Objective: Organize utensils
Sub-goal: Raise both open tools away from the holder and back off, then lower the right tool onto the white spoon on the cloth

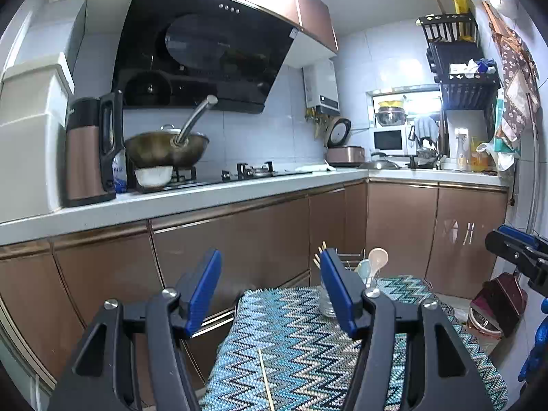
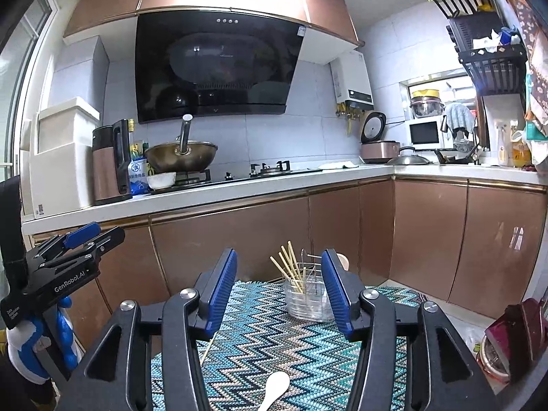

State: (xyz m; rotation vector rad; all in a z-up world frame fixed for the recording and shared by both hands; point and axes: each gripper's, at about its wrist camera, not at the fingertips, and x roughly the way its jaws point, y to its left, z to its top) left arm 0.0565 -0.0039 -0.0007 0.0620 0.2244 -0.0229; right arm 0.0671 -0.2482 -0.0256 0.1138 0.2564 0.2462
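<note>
**Sorting partly done: two loose pieces left on the mat**

Both grippers stand about half open with nothing between the blue pads. Nearest the right gripper [image 2: 279, 287], below and slightly left of its fingertips at the bottom of its view, a white spoon [image 2: 274, 390] lies loose on the zigzag mat [image 2: 274, 339]. A single loose chopstick [image 1: 265, 380] lies on the mat below the left gripper [image 1: 270, 289], between its two fingers and close to the camera; in the right wrist view a thin stick beside the left finger of the right gripper is probably the same one.

Farther ahead, just beyond the fingertips and partly hidden behind the right finger of each gripper, stands the clear holder [image 2: 308, 299] with its wire frame. A bunch of chopsticks [image 2: 289, 267] already leans in it, and pale spoons [image 1: 375, 262] stand upright in a glass beside it.

Judging from this, most utensils are stowed; the spoon and the lone chopstick are yet to be lifted and dropped into their containers. Beyond the mat are cabinet doors [image 2: 239, 243] and the counter.
</note>
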